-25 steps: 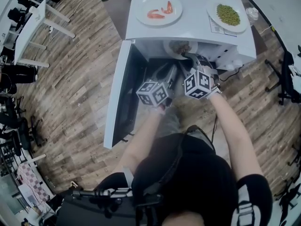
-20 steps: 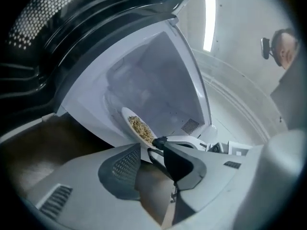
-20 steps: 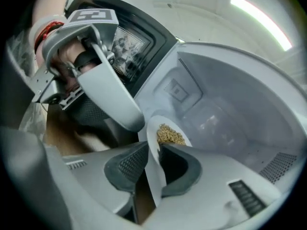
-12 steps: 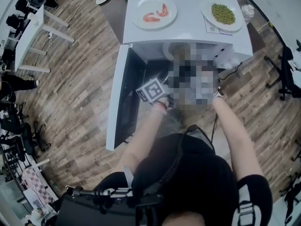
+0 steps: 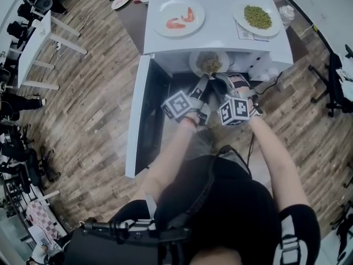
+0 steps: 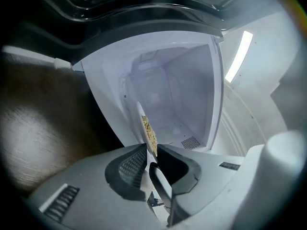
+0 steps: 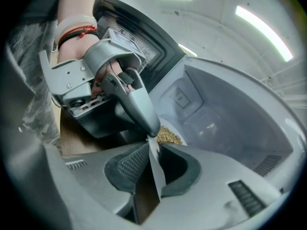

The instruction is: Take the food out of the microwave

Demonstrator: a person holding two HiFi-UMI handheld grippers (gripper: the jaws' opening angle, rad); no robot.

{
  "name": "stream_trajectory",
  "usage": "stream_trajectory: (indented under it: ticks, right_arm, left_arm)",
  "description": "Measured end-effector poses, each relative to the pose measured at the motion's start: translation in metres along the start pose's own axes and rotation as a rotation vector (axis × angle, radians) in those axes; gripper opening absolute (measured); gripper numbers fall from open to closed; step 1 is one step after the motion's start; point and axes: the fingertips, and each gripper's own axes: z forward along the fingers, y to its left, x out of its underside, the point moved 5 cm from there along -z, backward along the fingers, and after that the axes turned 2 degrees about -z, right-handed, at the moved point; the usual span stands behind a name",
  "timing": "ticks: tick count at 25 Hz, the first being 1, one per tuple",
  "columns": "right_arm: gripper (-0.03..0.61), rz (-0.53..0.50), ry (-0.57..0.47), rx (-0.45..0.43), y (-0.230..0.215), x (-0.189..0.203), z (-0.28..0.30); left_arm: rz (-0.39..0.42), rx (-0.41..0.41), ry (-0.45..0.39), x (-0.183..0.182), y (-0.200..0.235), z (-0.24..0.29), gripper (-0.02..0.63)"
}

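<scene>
**A:** Two tools are logged at the mouth of the white box-shaped microwave (image 5: 220,37): left gripper (image 6: 149,150) and right gripper (image 7: 153,150). The door (image 5: 137,120) is swung open to the left.

**B:** Left jaws?

**A:** Just drawn closer, and now clamped on the rim of the round white plate (image 6: 142,116), which is seen edge-on between the pads.

**B:** Right jaws?

**A:** Likewise narrowed, and pinched on the same plate's near rim, just beside the left gripper's fingers (image 7: 136,104).

**B:** Where is the plate placed?

**A:** It is held at the front of the opening and juts out from under the microwave's top edge in the head view. Pale yellow grainy food (image 5: 210,63) is heaped on it.

**B:** Anything on the roof?

**A:** A white plate of red shrimp (image 5: 160,16) and a white plate of green peas (image 5: 237,12) are noted, well apart.
</scene>
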Motion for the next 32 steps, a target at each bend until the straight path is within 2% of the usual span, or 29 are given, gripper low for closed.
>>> stream_trajectory:
  ticks: [2, 8, 11, 14, 17, 21, 26, 32]
  right_arm:
    - [0.075, 0.002, 0.002, -0.001, 0.001, 0.0, -0.002]
    - [0.12, 0.028, 0.0, -0.029, 0.006, 0.003, -0.012]
    - [0.121, 0.057, -0.004, -0.035, 0.01, 0.006, -0.019]
    - [0.121, 0.118, -0.001, -0.03, 0.012, 0.011, -0.026]
    - [0.121, 0.227, -0.011, -0.012, 0.012, 0.015, -0.034]
    - [0.121, 0.493, -0.021, -0.014, 0.015, 0.024, -0.038]
    - [0.092, 0.959, -0.084, -0.021, 0.012, 0.033, -0.033]
    - [0.11, 1.466, -0.236, -0.166, 0.011, 0.029, -0.021]
  left_arm:
    - [-0.01, 0.002, -0.002, 0.001, 0.0, 0.0, 0.058]
    - [-0.042, 0.01, -0.026, -0.001, 0.001, -0.001, 0.044]
    - [-0.061, 0.007, -0.028, -0.001, 0.001, -0.002, 0.043]
    - [-0.069, -0.001, -0.029, 0.001, 0.002, -0.003, 0.04]
    - [-0.082, 0.003, -0.039, 0.0, 0.002, -0.003, 0.04]
    - [-0.095, 0.009, -0.041, -0.001, 0.002, -0.003, 0.038]
    - [-0.103, 0.021, -0.044, 0.001, 0.006, -0.003, 0.035]
    - [-0.092, 0.015, -0.048, -0.001, 0.007, -0.005, 0.035]
